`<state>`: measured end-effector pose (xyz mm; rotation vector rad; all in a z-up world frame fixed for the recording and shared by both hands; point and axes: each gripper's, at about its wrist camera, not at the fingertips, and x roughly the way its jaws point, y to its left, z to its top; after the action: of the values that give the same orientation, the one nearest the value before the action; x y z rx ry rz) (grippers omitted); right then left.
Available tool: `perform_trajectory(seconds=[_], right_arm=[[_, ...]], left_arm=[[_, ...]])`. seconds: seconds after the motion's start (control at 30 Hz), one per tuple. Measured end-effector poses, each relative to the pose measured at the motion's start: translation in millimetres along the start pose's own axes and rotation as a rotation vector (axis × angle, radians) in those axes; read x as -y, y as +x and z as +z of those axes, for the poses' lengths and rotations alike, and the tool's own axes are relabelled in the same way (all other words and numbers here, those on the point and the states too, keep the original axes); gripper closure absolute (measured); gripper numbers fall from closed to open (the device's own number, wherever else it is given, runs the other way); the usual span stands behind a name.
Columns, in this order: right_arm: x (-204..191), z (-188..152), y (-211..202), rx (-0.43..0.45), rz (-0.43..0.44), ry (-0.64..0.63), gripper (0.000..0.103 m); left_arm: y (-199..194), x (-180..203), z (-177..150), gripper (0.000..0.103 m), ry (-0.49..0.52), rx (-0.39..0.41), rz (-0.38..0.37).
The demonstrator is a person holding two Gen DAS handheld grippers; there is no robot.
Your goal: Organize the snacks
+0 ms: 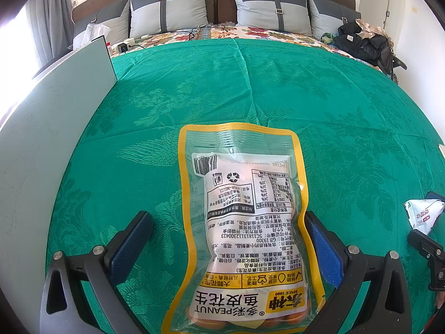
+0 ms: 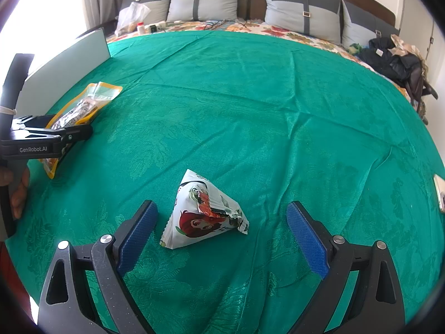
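Note:
A yellow-edged clear peanut bag [image 1: 244,228] lies flat on the green bedspread [image 1: 250,89], between the wide-open fingers of my left gripper [image 1: 226,239]. The bag also shows in the right wrist view [image 2: 80,108], with the left gripper [image 2: 44,139] around its near end. A white triangular snack packet [image 2: 204,217] with a red-haired cartoon face lies between the open fingers of my right gripper [image 2: 222,228], apart from both pads. The packet shows at the right edge of the left wrist view [image 1: 422,213].
A pale grey board [image 1: 55,128] stands along the bed's left side. Pillows [image 1: 169,11] line the headboard. A plastic bag [image 2: 130,16], a small bottle and cables lie near the pillows. Dark clothes [image 2: 395,58] are piled at the far right. A phone-like object [image 2: 440,194] lies at the right edge.

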<state>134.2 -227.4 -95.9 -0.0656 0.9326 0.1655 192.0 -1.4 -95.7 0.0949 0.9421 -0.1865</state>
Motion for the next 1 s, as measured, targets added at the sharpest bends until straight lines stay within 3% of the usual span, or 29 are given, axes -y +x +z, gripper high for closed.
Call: perform_trajectory(seconds=[1.0], right_arm=[[0.5, 0.6, 0.7, -0.001, 0.001, 0.001, 0.006]], left_arm=[[-0.5, -1.2, 0.1, 0.000, -0.003, 0.000, 0.003]])
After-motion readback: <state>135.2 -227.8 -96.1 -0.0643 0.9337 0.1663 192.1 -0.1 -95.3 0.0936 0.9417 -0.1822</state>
